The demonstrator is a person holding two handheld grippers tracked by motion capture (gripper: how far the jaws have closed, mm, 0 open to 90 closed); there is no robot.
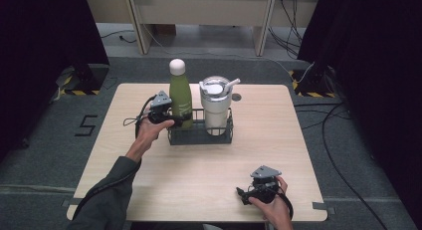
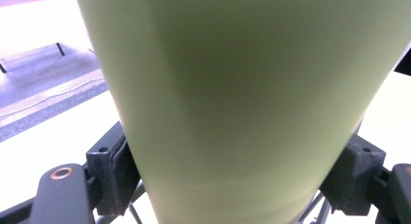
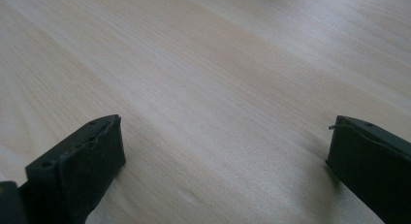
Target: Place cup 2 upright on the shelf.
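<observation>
At the bench's (image 1: pixel 149 190) far side, the left tongs (image 1: pixel 175 121) clench the green bottle (image 1: pixel 180 98) upright in the black wire caddy (image 1: pixel 199 138), beside a white tumbler (image 1: pixel 216 108), apparently seating it; the right tongs (image 1: pixel 244 195) rest released near the front edge.

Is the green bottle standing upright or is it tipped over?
Upright. The green bottle stands in the black wire basket with its white cap on top, beside the tumbler, and the left claw grips its body.
</observation>
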